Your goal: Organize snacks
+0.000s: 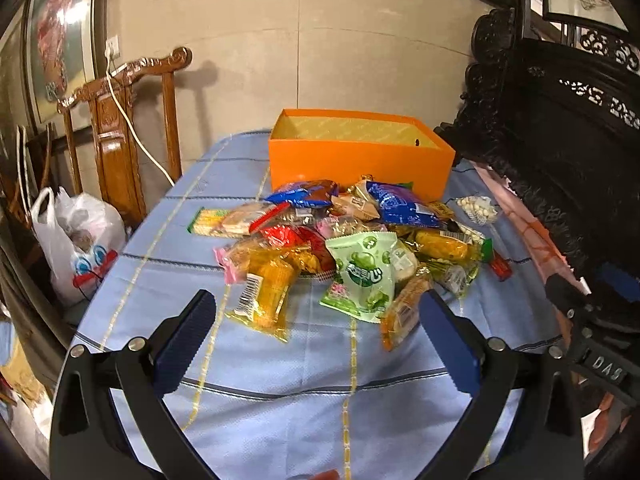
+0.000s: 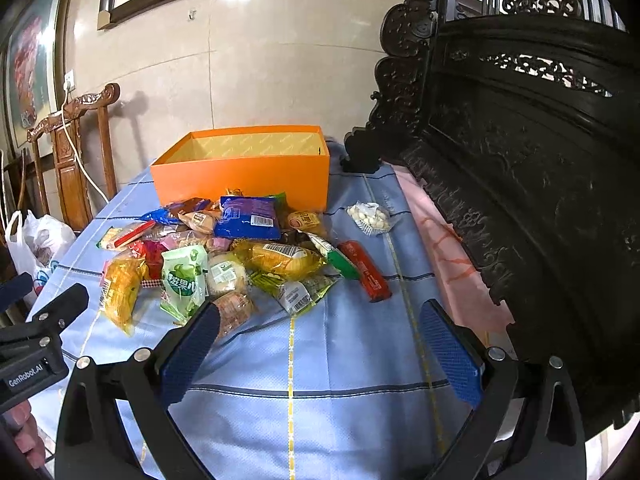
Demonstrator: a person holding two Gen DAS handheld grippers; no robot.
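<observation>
While the snack pile (image 1: 352, 240) sits in front of the orange box (image 1: 360, 160) on the table (image 1: 280, 400), left tongs (image 1: 318, 312) and right tongs (image 2: 320, 320) both gape wide, holding nothing.

floor of the open orange cardboard box (image 2: 244, 178) hidden behind its near wall. lower packets of the heaped snack pile (image 1: 344, 240) buried under upper ones. print on the pale green pouch (image 2: 182, 280) too blurred to read fully. white plastic carrier bag (image 1: 76, 240) contents unclear. carved dark wooden furniture (image 2: 520, 160) cut off at right edge.
</observation>
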